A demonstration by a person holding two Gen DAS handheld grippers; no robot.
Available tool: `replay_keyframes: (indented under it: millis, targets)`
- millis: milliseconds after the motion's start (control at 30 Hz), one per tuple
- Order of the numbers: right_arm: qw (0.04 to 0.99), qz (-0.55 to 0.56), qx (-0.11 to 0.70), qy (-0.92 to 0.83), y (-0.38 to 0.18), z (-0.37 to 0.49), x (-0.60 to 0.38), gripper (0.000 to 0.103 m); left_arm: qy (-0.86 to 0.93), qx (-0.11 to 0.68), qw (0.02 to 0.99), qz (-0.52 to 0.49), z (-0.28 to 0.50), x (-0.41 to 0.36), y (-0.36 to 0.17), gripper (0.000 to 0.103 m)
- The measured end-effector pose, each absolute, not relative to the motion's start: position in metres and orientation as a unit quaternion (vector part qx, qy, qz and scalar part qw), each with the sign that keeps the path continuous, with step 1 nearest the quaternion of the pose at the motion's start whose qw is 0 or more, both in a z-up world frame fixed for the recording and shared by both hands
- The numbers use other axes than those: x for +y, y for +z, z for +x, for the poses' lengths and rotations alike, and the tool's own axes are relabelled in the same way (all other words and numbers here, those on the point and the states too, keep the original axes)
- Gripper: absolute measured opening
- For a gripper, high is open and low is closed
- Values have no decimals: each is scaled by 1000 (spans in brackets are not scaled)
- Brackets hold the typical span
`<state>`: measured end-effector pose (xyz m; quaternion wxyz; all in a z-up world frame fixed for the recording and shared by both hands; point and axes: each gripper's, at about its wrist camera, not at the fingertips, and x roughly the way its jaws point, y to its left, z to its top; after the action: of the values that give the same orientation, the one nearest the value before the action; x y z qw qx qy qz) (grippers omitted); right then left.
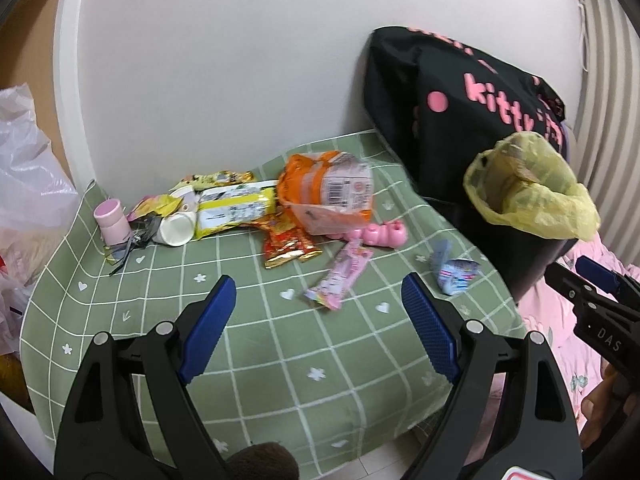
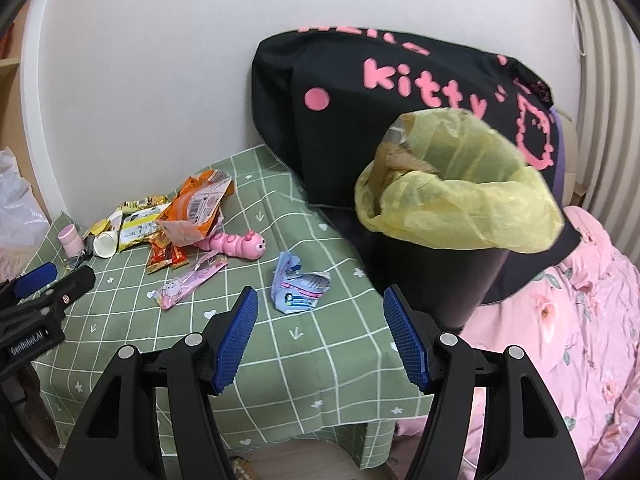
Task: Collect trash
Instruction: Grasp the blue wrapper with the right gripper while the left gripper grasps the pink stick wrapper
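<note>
Wrappers lie on a green checked tablecloth [image 1: 248, 344]: a pink wrapper [image 1: 340, 280] [image 2: 192, 280], a blue crumpled wrapper [image 1: 454, 270] [image 2: 298, 286], a red-gold wrapper [image 1: 290, 246], an orange bag [image 1: 332, 192] [image 2: 200, 208], a yellow packet [image 1: 236, 210] and a white paper cup [image 1: 176, 230]. A black bin with a yellow liner [image 1: 532, 196] [image 2: 460, 204] stands at the right. My left gripper [image 1: 318, 296] is open and empty, short of the pink wrapper. My right gripper [image 2: 320, 308] is open and empty, near the blue wrapper.
A pink caterpillar toy [image 1: 380, 234] [image 2: 240, 242] and a small pink cup [image 1: 112, 220] sit among the trash. A black Hello Kitty bag [image 2: 380, 92] leans on the wall behind the bin. Pink floral bedding [image 2: 580, 320] lies right; a white plastic bag [image 1: 28, 176] left.
</note>
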<state>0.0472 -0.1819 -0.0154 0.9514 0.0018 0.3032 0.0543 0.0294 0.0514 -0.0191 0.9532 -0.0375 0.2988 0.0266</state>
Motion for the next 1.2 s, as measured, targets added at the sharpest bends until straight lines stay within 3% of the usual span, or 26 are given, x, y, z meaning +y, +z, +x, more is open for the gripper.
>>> replay_keyframes:
  millis: [400,933,1033,1133,1200]
  targets:
    - [934,-42,343,92,-67,128,-148,62,61,341,933,-99,69,134,-49,83]
    - [915,4,393,94,-109,199,-155,62,21,389,916,-98,104,131,-74,80]
    - [908,10,407,102,-114,203,-156,36,9,395,913,-103,108,130,-76,78]
    - [906,22,407,114,-115,202,-157,25,-1,400,911,-101,112,127,-79,77]
    - [906,22,406,118,-113,200,-157,23,-8,407,908,-99,116,124,-81,73]
